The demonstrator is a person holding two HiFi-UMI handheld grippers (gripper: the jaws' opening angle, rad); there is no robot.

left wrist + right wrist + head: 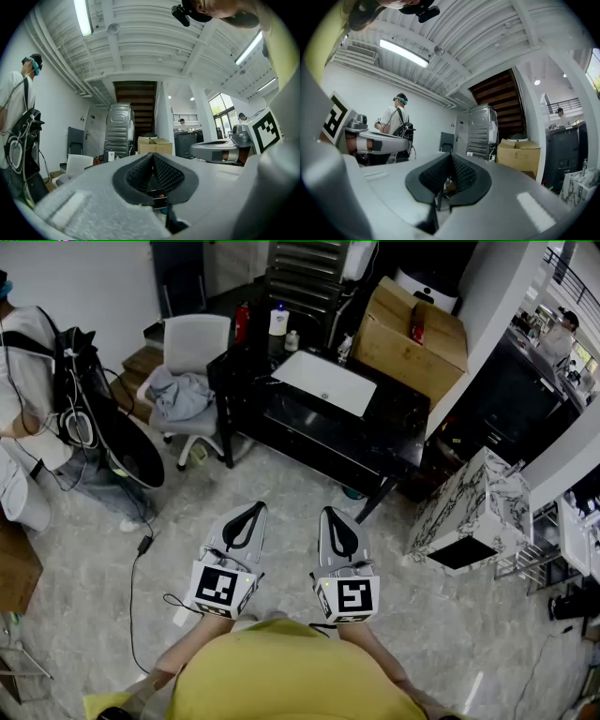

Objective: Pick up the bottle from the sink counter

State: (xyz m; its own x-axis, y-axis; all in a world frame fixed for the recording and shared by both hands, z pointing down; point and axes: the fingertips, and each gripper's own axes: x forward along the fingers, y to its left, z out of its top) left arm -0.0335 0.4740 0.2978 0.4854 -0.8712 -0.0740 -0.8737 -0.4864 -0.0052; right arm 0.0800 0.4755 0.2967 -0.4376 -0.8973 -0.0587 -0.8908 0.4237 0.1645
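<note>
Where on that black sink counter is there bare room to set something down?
Bare black top runs along the front edge of the counter, in front of the white sink. There is more at its right end, between the sink and the cardboard box. The back left corner is crowded, where the bottles stand.

Fluorescent ceiling tubes (84, 18) are lighting the room evenly, daylight is glaring through a far window (224, 107), and fisheye lenses are bending and blackening the gripper views' edges.
</note>
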